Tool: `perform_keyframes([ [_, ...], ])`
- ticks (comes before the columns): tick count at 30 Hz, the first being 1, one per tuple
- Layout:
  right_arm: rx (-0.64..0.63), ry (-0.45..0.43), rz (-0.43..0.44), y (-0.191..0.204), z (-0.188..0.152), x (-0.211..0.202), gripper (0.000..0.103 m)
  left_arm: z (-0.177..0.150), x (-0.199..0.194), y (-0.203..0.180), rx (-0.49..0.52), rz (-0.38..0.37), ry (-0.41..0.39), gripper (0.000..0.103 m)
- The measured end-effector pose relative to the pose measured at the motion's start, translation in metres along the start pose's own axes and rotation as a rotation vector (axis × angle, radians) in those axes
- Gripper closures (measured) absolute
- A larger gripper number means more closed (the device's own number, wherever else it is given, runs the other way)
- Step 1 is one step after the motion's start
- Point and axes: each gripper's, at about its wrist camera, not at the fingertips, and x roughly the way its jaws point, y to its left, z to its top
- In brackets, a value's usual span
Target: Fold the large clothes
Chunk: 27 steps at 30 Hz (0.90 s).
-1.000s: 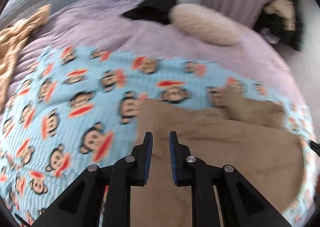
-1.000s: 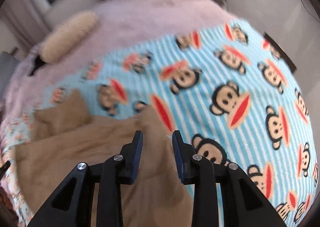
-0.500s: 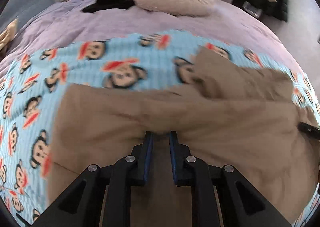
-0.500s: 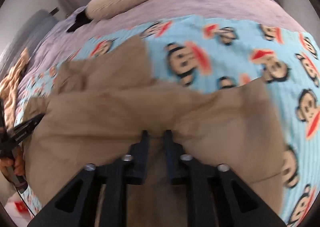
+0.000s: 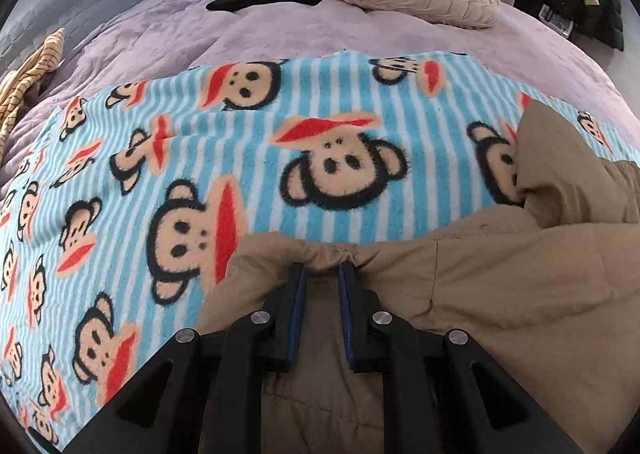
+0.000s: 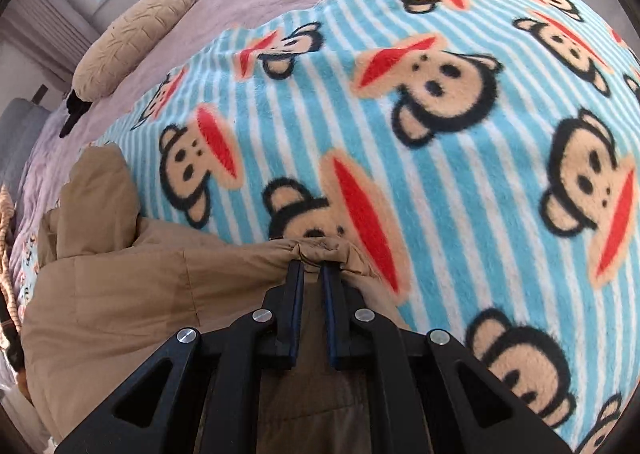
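Left wrist view: your left gripper (image 5: 323, 269) and right gripper (image 6: 312, 264) each pinch only the jacket's (image 5: 500, 294) bunched edge at lower centre; a tug could slip it free.

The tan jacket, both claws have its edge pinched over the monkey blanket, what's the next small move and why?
Probably lay the pinched edge down, then open. Left claw and right claw grip the tan jacket fold edge just above the monkey blanket.

Both claws point steeply downward, the left claw (image 5: 322, 268) with its jaws drawn close and pinching the bunched edge of the tan jacket (image 5: 500, 294), the right claw (image 6: 313, 265) likewise clamped on that jacket's gathered edge.
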Motion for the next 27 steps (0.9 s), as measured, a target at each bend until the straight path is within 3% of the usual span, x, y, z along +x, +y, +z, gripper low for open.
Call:
perform_keyframes([
  [8,0.005,-0.005,-0.043,0.009,-0.003,-0.045,0.087,-0.004,-0.067,0.017,-0.015,-0.008,0.042,0.084],
  [14,0.044,-0.028,-0.039,0.011,-0.035,-0.09,0.063,-0.035,-0.11,0.017,-0.024,-0.028,0.085,0.084],
  [27,0.118,0.03,0.013,0.024,-0.133,-0.155,0.05,-0.102,-0.171,-0.008,-0.013,-0.11,0.163,0.084],
])
